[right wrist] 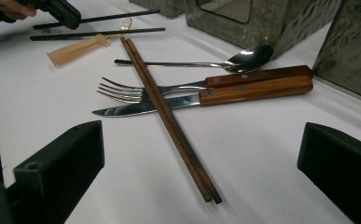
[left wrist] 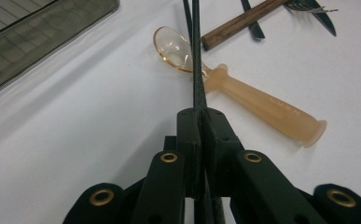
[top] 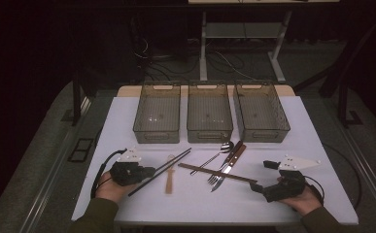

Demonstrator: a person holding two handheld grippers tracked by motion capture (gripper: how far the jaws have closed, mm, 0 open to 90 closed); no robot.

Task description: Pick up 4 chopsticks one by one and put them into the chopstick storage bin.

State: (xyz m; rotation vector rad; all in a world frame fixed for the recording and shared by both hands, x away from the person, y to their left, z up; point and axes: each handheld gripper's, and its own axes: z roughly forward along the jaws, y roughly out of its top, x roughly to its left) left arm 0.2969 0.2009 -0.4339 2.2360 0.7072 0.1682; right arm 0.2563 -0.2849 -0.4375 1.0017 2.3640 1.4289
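Sorting cutlery, pick-up stage. Left tool (top: pixel 144 172) is clamped fully onto the black chopsticks (top: pixel 168 162) near their lower end; in the left gripper view the jaws meet on the thin black shaft (left wrist: pixel 194 56) with no gap. The sticks lie low over the tabletop (top: pixel 127 126), crossing above the translucent amber spoon (left wrist: pixel 243 91) — whether they are lifted clear or resting on it cannot be judged.

Right tool (top: pixel 259 187) is wide open and holds nothing; its jaws frame the near end of the brown wooden chopsticks (right wrist: pixel 169 114), which lie across the fork (right wrist: pixel 136 91) and knife (right wrist: pixel 169 105).

Next move, as a judgement: raise the black pair without dragging the amber spoon, carry to one of the three smoked bins (top: pixel 157 112). Which bin is not evident.

Hard to read — room is dim; the metal spoon (right wrist: pixel 243 58) bowl sits close to a bin wall, contact uncertain. Whether both black sticks are in the grip is unclear.
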